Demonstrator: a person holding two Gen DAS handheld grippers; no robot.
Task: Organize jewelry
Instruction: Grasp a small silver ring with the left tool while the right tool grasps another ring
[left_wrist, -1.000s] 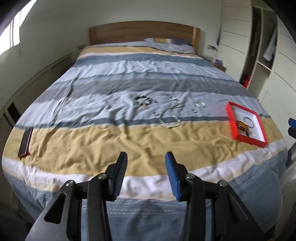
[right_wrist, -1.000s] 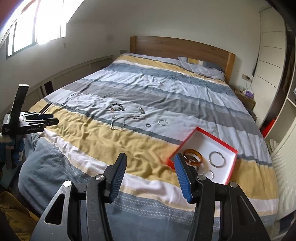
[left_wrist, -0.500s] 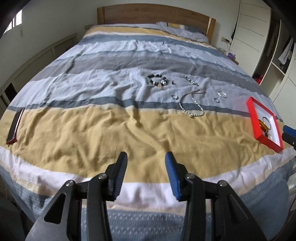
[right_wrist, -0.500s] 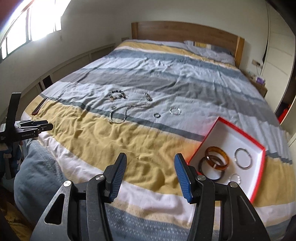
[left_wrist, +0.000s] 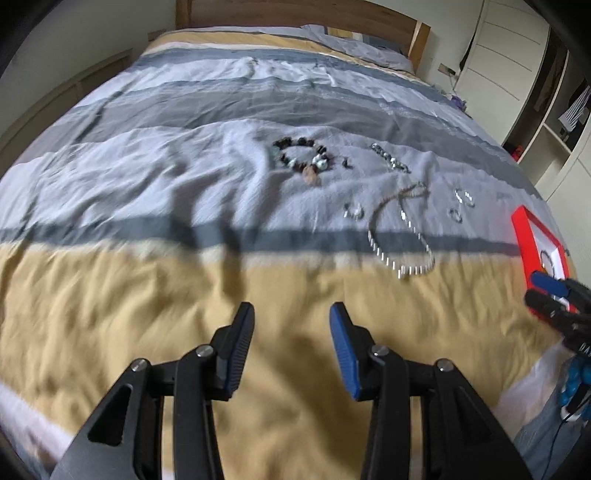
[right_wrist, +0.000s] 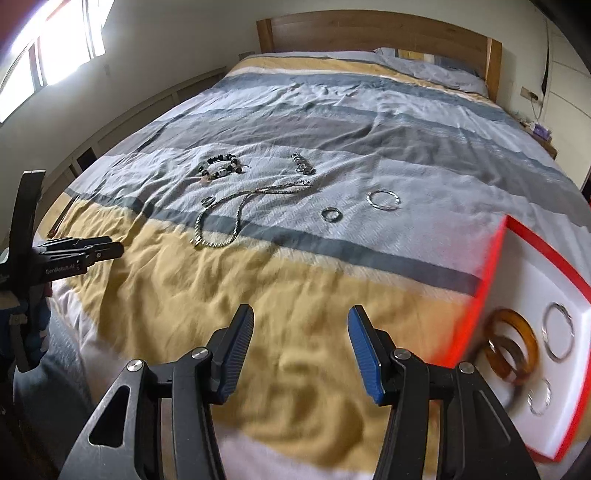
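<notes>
Comparing with the frame half a second back, both grippers have advanced over the bed (right_wrist: 332, 122) toward the jewelry, which now shows larger in each view. Left gripper (left_wrist: 291, 347): jaws spread, holding nothing, above the yellow stripe. Right gripper (right_wrist: 301, 347): jaws spread, holding nothing, also above the yellow stripe, just left of the tray (right_wrist: 495, 266).

Tray position: it has shifted toward the right edge of both views; in the left wrist view only its red corner shows. It holds two amber bangles (right_wrist: 511, 345), a silver ring (right_wrist: 558, 331) and a smaller hoop (right_wrist: 539, 398).

Loose items have stayed in place on the pale grey band of the cover: bead bracelet (left_wrist: 301, 155), link bracelet (left_wrist: 390, 158), chain necklace (left_wrist: 400, 236) crossing the dark stripe, one small ring (right_wrist: 207, 201) by the chain, one small ring (right_wrist: 331, 214), and one large ring (right_wrist: 383, 199). All lie well apart from the tray.

Both views are motion-blurred near the edges.
</notes>
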